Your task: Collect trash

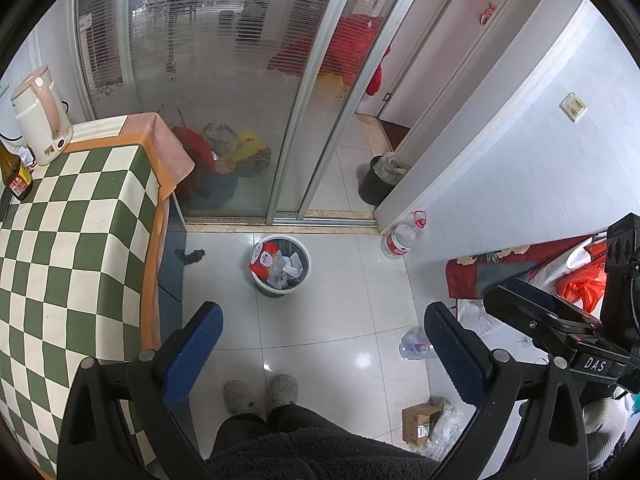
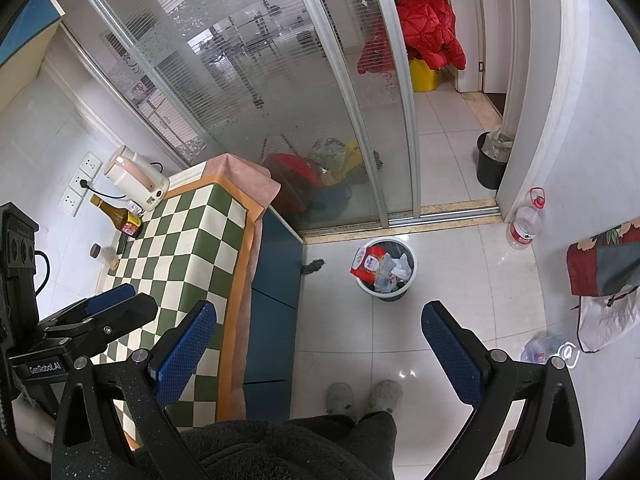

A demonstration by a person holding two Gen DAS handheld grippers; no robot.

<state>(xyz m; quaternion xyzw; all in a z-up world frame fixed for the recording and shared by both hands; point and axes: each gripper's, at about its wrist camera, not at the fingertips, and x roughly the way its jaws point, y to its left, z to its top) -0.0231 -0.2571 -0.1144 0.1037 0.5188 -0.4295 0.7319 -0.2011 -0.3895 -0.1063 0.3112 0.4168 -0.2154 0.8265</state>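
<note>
A white trash bin (image 1: pixel 280 265) (image 2: pixel 386 268) stands on the tiled floor, full of wrappers with a red packet on top. A crushed clear bottle (image 1: pixel 416 346) (image 2: pixel 546 348) lies on the floor to the right. A small cardboard box (image 1: pixel 420 424) with plastic wrap sits near the lower right in the left wrist view. My left gripper (image 1: pixel 324 336) is open and empty, high above the floor. My right gripper (image 2: pixel 320 332) is open too, with nothing between its blue pads. Each gripper shows at the other view's edge.
A table with a green checked cloth (image 1: pixel 72 248) (image 2: pixel 180 248) holds a kettle (image 1: pixel 40 116) and a brown bottle (image 2: pixel 120 216). A large water bottle (image 1: pixel 402 240) stands by the wall. A black bin (image 2: pixel 490 160) sits past the glass sliding door. Slippered feet (image 1: pixel 260 394) stand below.
</note>
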